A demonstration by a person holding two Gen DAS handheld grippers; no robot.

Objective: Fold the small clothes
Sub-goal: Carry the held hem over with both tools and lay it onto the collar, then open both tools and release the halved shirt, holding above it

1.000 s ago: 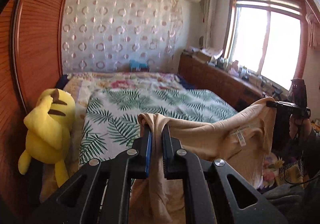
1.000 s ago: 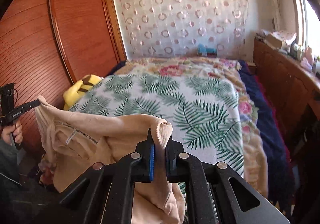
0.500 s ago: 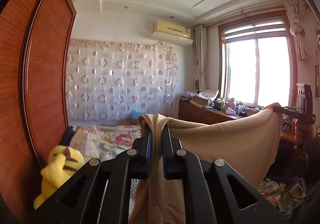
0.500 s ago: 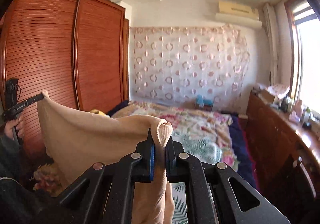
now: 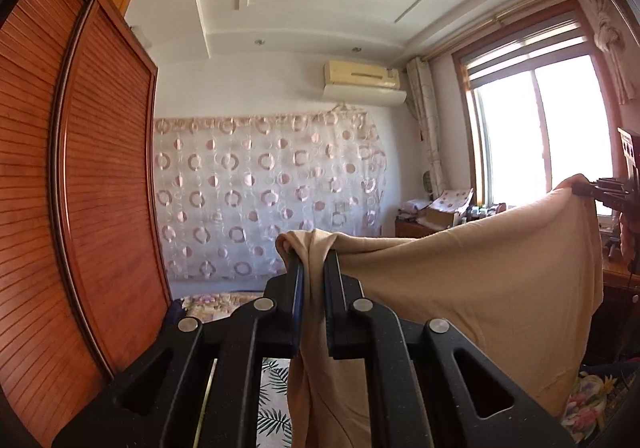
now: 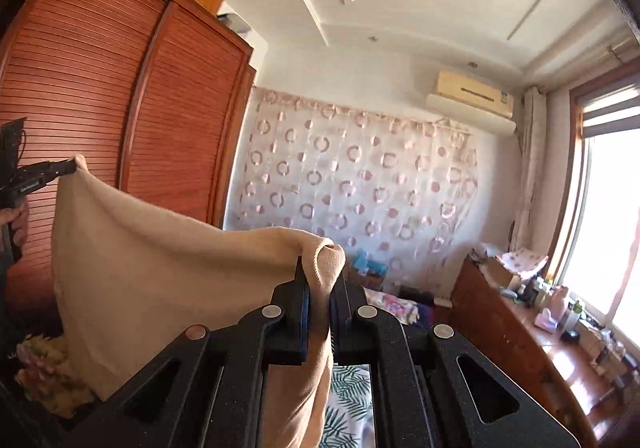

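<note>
Left wrist view: the left gripper point(image 5: 311, 268) is pinching a bunched corner of the beige garment point(image 5: 472, 288), whose top edge is stretching rightward to the right gripper point(image 5: 592, 190) by the window point(image 5: 540, 140) — a view showing little of the dresser top.

Right wrist view: the right gripper point(image 6: 320, 272) is clamping the opposite corner of the garment point(image 6: 140, 268); its long axis is running roughly level toward the left gripper point(image 6: 60, 168) before the wardrobe point(image 6: 100, 108), cloth hanging down above the bed point(image 6: 348, 388) — the dresser point(image 6: 520, 328) is showing fully here.
</note>
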